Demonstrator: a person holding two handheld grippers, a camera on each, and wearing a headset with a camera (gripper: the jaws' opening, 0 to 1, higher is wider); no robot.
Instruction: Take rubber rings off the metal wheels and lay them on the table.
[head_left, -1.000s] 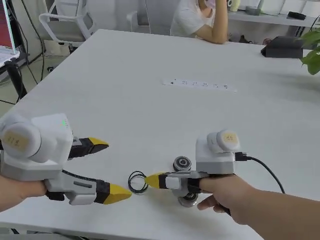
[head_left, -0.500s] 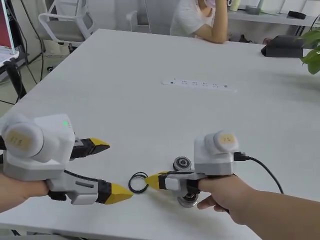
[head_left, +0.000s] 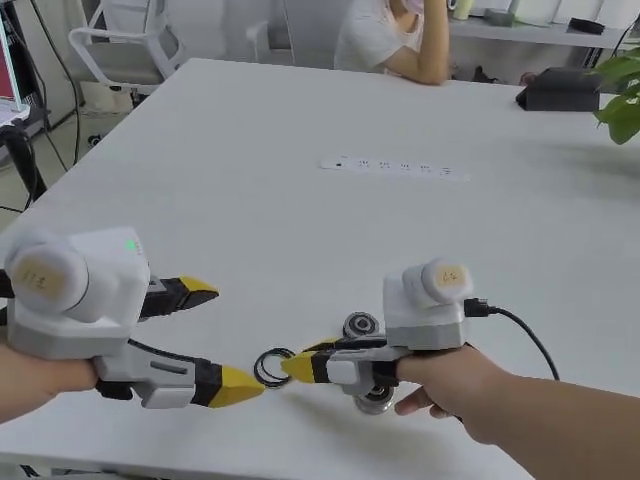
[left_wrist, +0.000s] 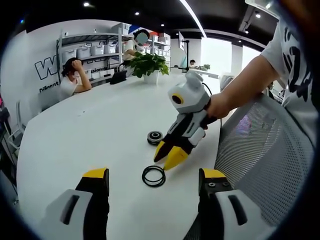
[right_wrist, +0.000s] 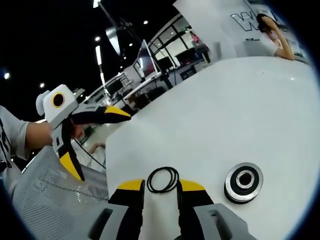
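likely light and limp, the rubber rings lie flat on the worktop; pinch one edge. left tool gapes wide, right tool narrow, both empty.

The table looked smooth and matt. The rings were black rubber, the wheel shiny metal. Left gripper and right gripper were matt plastic.

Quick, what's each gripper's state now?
Left gripper: wide open, empty.
Right gripper: narrowly open, empty; rubber rings lie on the table at its tips.
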